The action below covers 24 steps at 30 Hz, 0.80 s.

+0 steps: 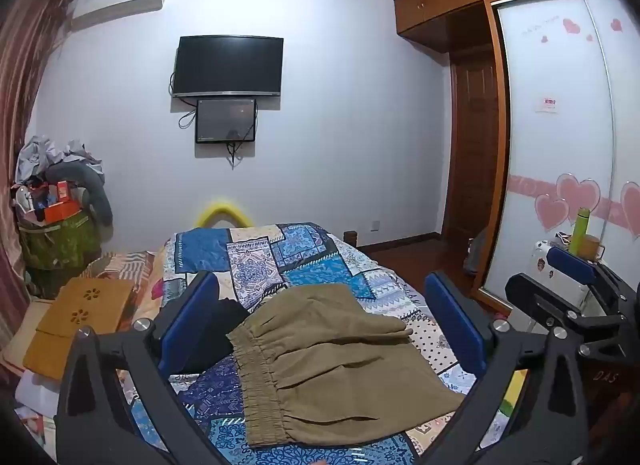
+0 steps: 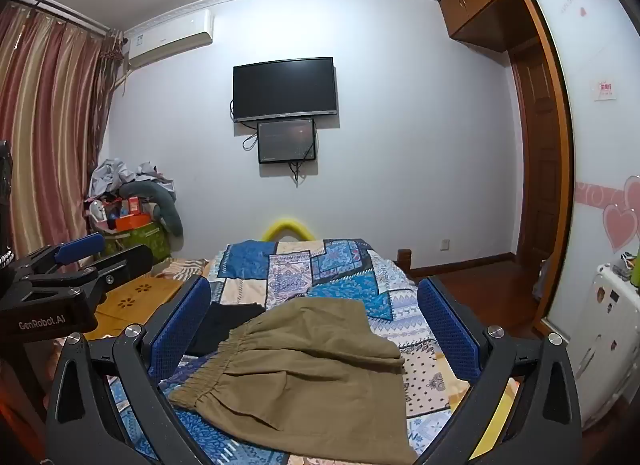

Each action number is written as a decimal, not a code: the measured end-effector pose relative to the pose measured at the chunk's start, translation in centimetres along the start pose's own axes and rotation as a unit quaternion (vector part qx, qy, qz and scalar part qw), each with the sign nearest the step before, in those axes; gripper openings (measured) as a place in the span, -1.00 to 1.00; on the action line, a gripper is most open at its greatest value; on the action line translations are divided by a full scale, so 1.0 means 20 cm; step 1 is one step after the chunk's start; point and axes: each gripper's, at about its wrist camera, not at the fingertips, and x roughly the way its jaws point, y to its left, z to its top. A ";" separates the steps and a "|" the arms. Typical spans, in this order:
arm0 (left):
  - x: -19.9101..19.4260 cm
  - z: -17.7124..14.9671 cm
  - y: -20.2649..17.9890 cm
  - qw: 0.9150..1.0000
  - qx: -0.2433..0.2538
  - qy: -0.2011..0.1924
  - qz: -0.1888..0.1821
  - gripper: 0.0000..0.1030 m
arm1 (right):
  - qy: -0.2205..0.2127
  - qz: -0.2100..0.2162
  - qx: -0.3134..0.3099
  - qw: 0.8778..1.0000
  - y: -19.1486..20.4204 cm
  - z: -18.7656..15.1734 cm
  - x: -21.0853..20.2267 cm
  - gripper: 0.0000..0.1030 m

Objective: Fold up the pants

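Observation:
Khaki pants (image 1: 332, 361) with an elastic waistband lie folded in half on the blue patchwork bedspread (image 1: 280, 261), waistband toward the left. In the right wrist view the same khaki pants (image 2: 304, 377) lie low in the middle. My left gripper (image 1: 324, 325) hovers above them, jaws wide open, nothing between the blue pads (image 1: 188, 325). My right gripper (image 2: 316, 325) is likewise wide open and empty above the pants. The right gripper (image 1: 576, 277) also shows at the right edge of the left wrist view, and the left gripper (image 2: 76, 261) at the left edge of the right wrist view.
A black garment (image 1: 216, 337) lies beside the waistband on the left. A wooden lap board (image 1: 80, 321) rests at the bed's left side. A laundry-piled basket (image 1: 60, 233) stands by the curtain. A wardrobe (image 1: 560, 137) and a white appliance with a green bottle (image 1: 580, 231) stand right.

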 end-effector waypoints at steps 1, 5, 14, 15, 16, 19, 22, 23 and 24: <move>0.00 0.00 0.00 1.000 -0.001 0.000 -0.001 1.00 | -0.002 0.000 0.001 1.000 0.00 0.00 0.00 1.00; 0.00 0.00 0.00 1.000 0.001 0.001 -0.002 1.00 | 0.001 0.001 0.004 1.000 -0.01 0.00 0.00 0.99; 0.01 0.04 -0.01 1.000 0.002 -0.001 -0.001 1.00 | 0.002 0.001 0.007 1.000 -0.01 0.00 0.01 0.99; 0.01 0.04 -0.01 1.000 0.002 -0.002 -0.001 1.00 | 0.002 0.001 0.007 1.000 -0.01 0.00 0.01 0.99; 0.01 0.03 -0.01 1.000 0.002 -0.002 -0.002 1.00 | 0.003 0.001 0.007 1.000 -0.01 0.00 0.01 0.99; 0.00 0.02 -0.01 1.000 0.001 -0.005 -0.001 1.00 | 0.003 0.001 0.007 1.000 -0.01 0.00 0.01 0.99; 0.00 0.02 -0.01 1.000 0.000 -0.005 -0.001 1.00 | 0.004 0.001 0.008 1.000 -0.02 0.01 0.01 0.99; 0.00 0.02 -0.01 1.000 0.000 -0.006 -0.001 1.00 | 0.004 0.001 0.008 1.000 -0.02 0.01 0.01 0.99; 0.01 0.02 -0.01 1.000 0.000 -0.006 -0.001 1.00 | 0.004 0.001 0.008 1.000 -0.02 0.01 0.01 0.99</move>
